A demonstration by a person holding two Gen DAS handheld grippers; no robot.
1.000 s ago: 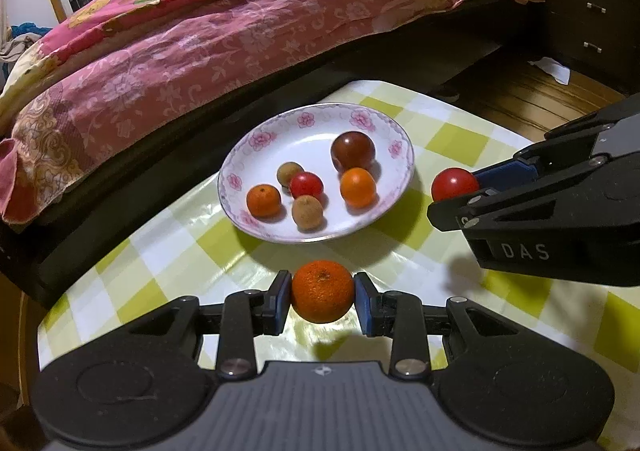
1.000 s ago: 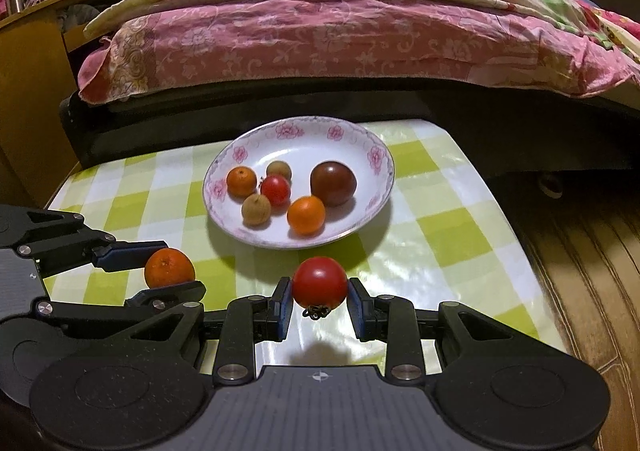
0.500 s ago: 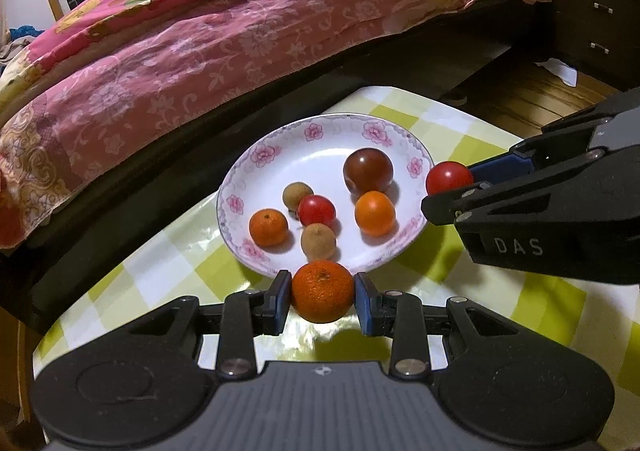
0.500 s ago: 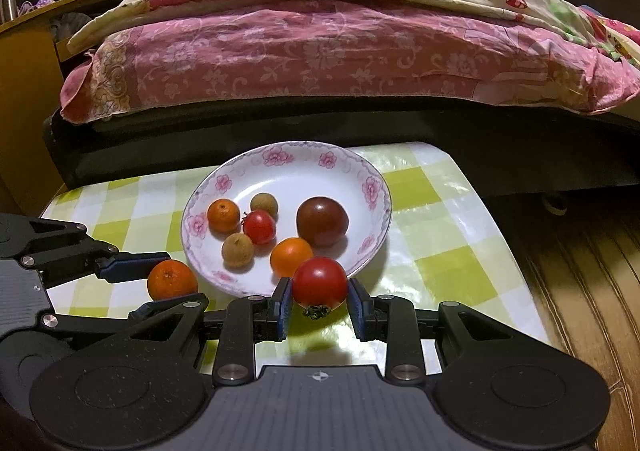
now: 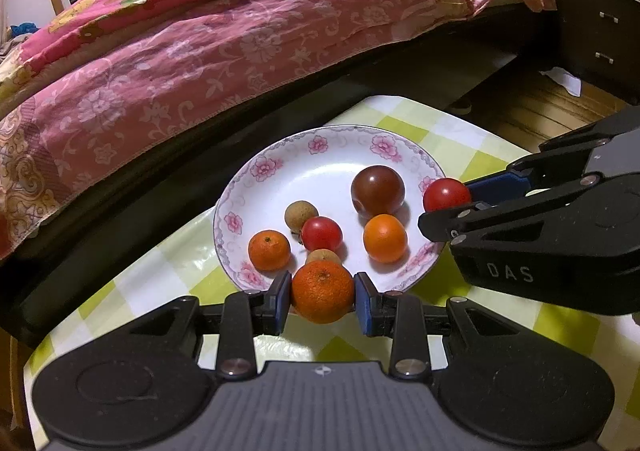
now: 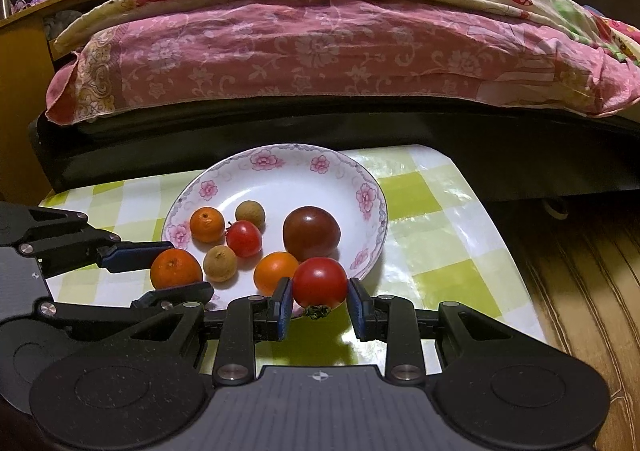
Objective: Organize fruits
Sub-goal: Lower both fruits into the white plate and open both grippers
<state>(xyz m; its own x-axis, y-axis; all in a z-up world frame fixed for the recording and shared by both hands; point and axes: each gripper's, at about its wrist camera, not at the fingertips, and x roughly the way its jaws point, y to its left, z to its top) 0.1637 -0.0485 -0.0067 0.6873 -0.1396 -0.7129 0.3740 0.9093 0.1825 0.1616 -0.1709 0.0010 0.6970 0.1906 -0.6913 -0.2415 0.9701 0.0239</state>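
We are clamping a round orange mandarin (image 5: 322, 291) in our left tongs (image 5: 322, 297), holding it at the near rim of the white flower-patterned porcelain plate (image 5: 280, 175) on the green-and-white checked worktop (image 5: 476, 139). Our right tongs (image 6: 319, 301) are pinching a glossy red tomato (image 6: 320, 282) over the plate's near right edge, beside the orange, red and brown fruits lying inside

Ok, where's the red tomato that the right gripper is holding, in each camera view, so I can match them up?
Left wrist view: the held tomato is at centre right, between the right gripper pads, at the right rim of the floral plate.
Right wrist view: the tomato is at bottom centre, over the plate's near rim.
Shared landmark: the dark plum on the plate.
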